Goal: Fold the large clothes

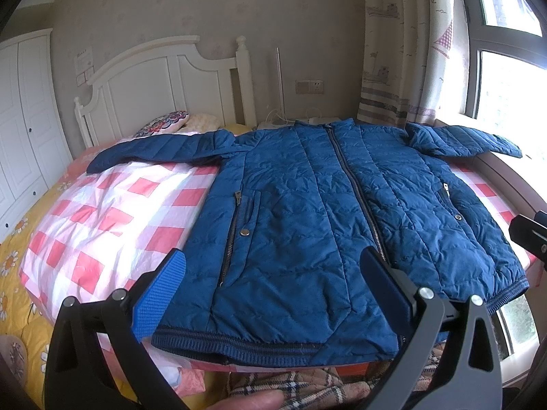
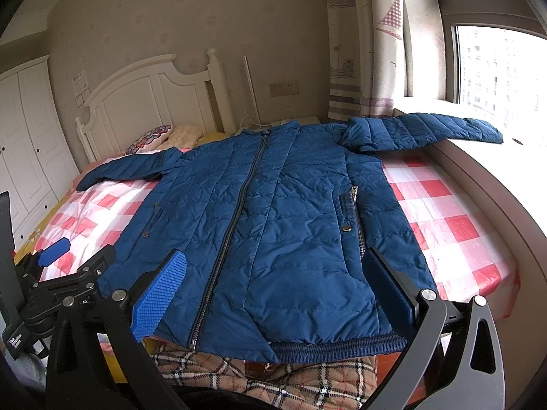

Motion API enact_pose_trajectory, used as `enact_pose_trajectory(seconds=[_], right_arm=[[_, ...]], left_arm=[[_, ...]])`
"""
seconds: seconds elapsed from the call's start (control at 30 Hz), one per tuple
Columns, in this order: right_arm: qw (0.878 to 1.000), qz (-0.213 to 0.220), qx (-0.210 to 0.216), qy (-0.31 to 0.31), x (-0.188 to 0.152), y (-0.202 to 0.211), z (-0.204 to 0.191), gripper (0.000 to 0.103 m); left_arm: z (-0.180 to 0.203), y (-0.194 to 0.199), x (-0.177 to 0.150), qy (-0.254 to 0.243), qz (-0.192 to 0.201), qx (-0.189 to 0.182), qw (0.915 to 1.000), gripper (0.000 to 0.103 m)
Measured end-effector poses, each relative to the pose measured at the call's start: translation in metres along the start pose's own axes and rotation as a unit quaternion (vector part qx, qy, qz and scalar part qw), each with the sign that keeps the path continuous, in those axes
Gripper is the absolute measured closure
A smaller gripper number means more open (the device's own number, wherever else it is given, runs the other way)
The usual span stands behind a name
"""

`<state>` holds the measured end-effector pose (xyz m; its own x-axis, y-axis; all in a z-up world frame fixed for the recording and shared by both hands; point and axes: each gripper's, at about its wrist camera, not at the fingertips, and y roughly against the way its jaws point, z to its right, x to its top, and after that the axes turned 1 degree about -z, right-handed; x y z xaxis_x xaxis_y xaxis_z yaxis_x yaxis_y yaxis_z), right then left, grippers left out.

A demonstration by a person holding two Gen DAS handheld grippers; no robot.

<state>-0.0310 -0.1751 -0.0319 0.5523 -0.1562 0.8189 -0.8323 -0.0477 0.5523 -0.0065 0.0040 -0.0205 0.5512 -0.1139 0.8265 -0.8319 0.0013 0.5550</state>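
No readable text in either view.
A paper notice (image 1: 84,57) is hanging on the wall beside the headboard, its print too small to read; white markings on the left hand-held gripper (image 2: 15,340), seen from the right wrist, are showing only as a blur.

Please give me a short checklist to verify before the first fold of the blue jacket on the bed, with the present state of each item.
1. Jacket lies flat, front up, on the checked sheet: ok.
2. Front zipper closed: ok.
3. Both sleeves spread out: ok, but the right sleeve rests on the window ledge, off the bed.
4. Left gripper open, holding nothing: ok.
5. Right gripper open, holding nothing: ok.
6. Hem fully on the bed: not ok, it appears to overhang the near edge above a plaid fabric.
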Motion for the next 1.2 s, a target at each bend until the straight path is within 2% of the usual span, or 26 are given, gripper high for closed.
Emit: enact_pose_trajectory(seconds=[0.5, 0.67, 0.77, 0.93, 1.07, 1.2], right_arm=[[1.0, -0.002, -0.003, -0.004, 0.0, -0.002, 0.002, 0.004], [1.0, 0.008, -0.01, 0.014, 0.013, -0.014, 0.011, 0.004], [1.0, 0.017, -0.023, 0.011, 0.031, -0.032, 0.03, 0.004], [0.995, -0.002, -0.072, -0.062, 0.069, -0.086, 0.099, 0.004], [0.983, -0.026, -0.103, -0.147, 0.091, -0.143, 0.167, 0.004], [0.973, -0.027, -0.126, -0.193, 0.11, -0.186, 0.216, 0.004]], left_arm=[[0.0, 0.0, -0.003, -0.003, 0.004, -0.001, 1.0, 0.002], [0.0, -0.015, 0.006, -0.007, -0.013, -0.013, 0.9998, 0.002], [-0.006, -0.051, 0.036, -0.01, -0.03, -0.016, 0.9994, 0.002], [-0.012, -0.154, 0.09, -0.008, -0.094, 0.003, 0.9956, 0.002], [-0.016, -0.237, 0.114, -0.016, -0.145, 0.023, 0.989, 0.002], [-0.028, -0.29, 0.129, 0.0, -0.156, 0.033, 0.9872, 0.002]])
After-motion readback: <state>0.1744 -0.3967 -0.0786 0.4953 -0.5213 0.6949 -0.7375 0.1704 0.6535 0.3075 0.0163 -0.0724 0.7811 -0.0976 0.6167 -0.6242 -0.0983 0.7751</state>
